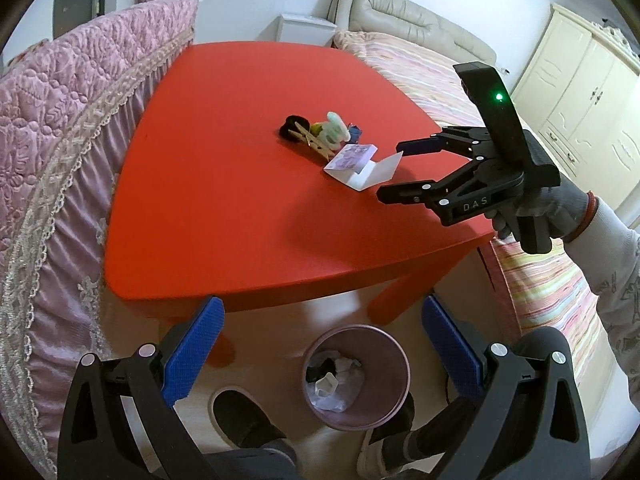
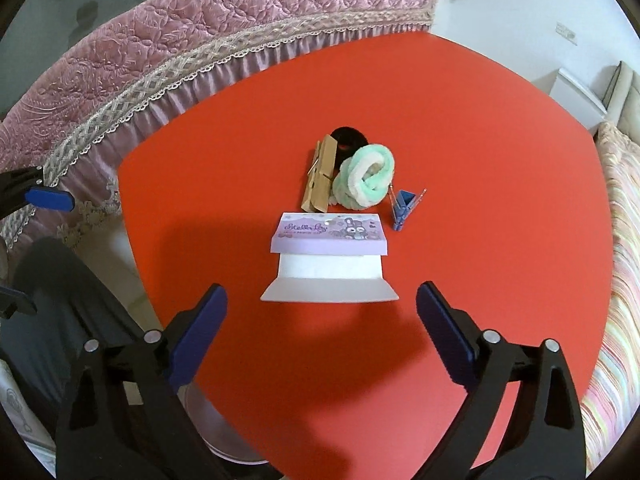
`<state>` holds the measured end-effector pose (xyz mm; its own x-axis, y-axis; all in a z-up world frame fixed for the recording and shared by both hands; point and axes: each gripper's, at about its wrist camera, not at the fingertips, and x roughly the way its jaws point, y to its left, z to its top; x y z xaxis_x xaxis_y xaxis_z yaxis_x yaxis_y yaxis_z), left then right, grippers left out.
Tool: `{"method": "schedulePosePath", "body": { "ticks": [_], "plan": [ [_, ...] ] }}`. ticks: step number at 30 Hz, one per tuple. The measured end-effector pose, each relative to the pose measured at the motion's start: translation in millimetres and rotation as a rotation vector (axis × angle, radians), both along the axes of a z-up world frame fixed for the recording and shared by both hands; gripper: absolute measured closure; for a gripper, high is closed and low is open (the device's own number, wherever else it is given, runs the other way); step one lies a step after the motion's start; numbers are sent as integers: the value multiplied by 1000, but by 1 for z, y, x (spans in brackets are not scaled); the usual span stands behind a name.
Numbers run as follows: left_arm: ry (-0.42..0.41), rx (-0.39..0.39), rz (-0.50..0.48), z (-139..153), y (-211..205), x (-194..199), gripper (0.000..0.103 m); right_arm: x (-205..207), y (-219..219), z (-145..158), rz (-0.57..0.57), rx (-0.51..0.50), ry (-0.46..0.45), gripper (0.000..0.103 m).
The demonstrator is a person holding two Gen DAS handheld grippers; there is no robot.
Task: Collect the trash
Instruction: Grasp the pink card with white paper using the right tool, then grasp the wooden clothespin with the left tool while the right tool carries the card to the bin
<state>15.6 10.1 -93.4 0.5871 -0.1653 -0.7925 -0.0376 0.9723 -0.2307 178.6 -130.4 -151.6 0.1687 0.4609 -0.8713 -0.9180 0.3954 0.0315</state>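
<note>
A small purple and white card box (image 2: 329,246) with its flap open lies on the red table (image 2: 480,160); it also shows in the left wrist view (image 1: 357,163). My right gripper (image 2: 322,328) is open and empty, just short of the flap; it also shows in the left wrist view (image 1: 390,170). My left gripper (image 1: 322,344) is open and empty, above a pink bin (image 1: 356,376) on the floor that holds crumpled trash.
Behind the box lie wooden clothespins (image 2: 319,176), a green and white scrunchie (image 2: 366,176), a black scrunchie (image 2: 350,138) and a blue clip (image 2: 402,206). A pink quilted cover (image 2: 160,60) borders the table's far side, a striped bed (image 1: 424,76) the other. A slipper (image 1: 240,416) is beside the bin.
</note>
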Motion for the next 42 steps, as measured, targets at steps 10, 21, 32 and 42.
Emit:
{"method": "schedulePosePath", "body": {
  "ticks": [10, 21, 32, 42],
  "plan": [
    [9, -23, 3, -4, 2, 3, 8, -2, 5, -5, 19, -5, -22, 39],
    [-1, -4, 1, 7, 1, 22, 8, -27, -28, 29, -155, 83, -32, 40],
    [53, 26, 15, 20, 2, 103, 8, -59, -78, 59, -341, 182, 0, 40],
    [179, 89, 58, -25, 2, 186, 10, -70, -111, 67, -390, 203, 0, 40]
  ]
}}
